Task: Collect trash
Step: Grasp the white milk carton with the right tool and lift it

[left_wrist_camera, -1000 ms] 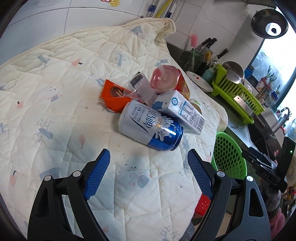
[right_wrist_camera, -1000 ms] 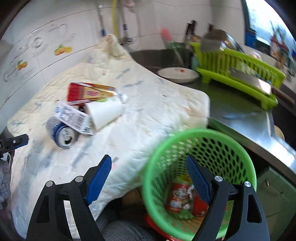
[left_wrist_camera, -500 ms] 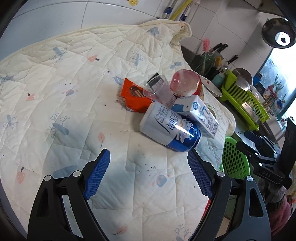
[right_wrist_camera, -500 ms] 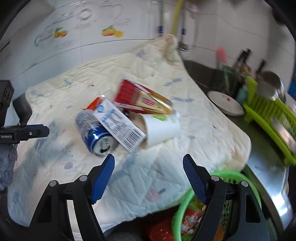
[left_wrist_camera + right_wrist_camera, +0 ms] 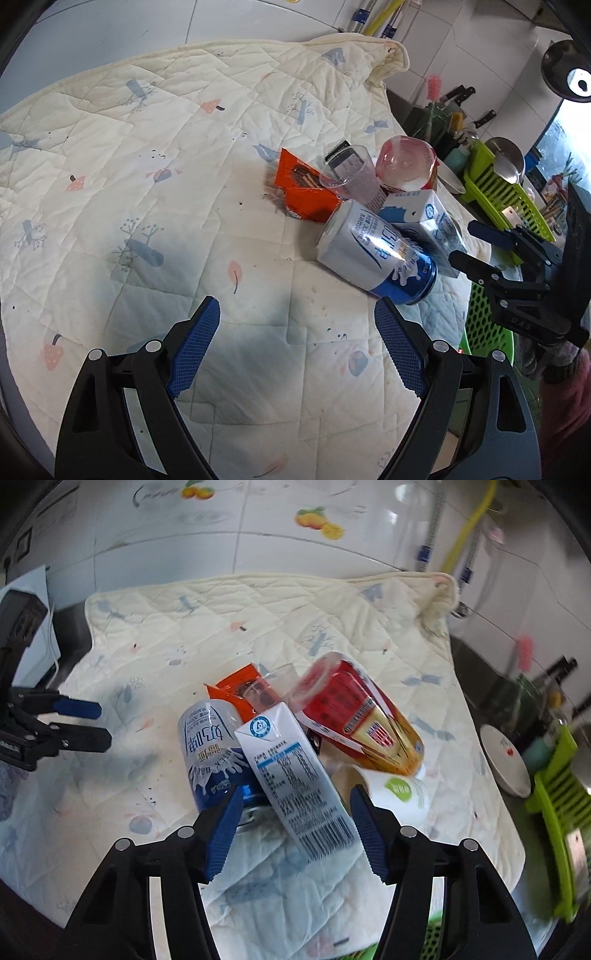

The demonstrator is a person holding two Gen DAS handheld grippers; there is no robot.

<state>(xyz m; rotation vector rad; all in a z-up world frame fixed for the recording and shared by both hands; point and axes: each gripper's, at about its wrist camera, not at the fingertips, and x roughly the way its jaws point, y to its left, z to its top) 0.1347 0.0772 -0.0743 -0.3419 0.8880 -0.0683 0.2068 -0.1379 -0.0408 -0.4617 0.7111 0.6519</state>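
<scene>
right wrist: right hand-held gripper [image 5: 295, 827] jaws closing round milk carton [image 5: 295, 779], long axis running away from it, pads not touching yet; left hand-held gripper [image 5: 297, 345] wide open, empty.

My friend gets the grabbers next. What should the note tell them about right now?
Left gripper: open, empty, over bare quilt short of the pile.
Right gripper: jaws closing around the milk carton, not pressing on it yet.
On the quilt, bunched together: blue can, carton, orange wrapper, clear cup, red snack bag, white paper cup.
Green basket sits beside the quilt's edge.
Left to do: all six pieces still need binning.
</scene>
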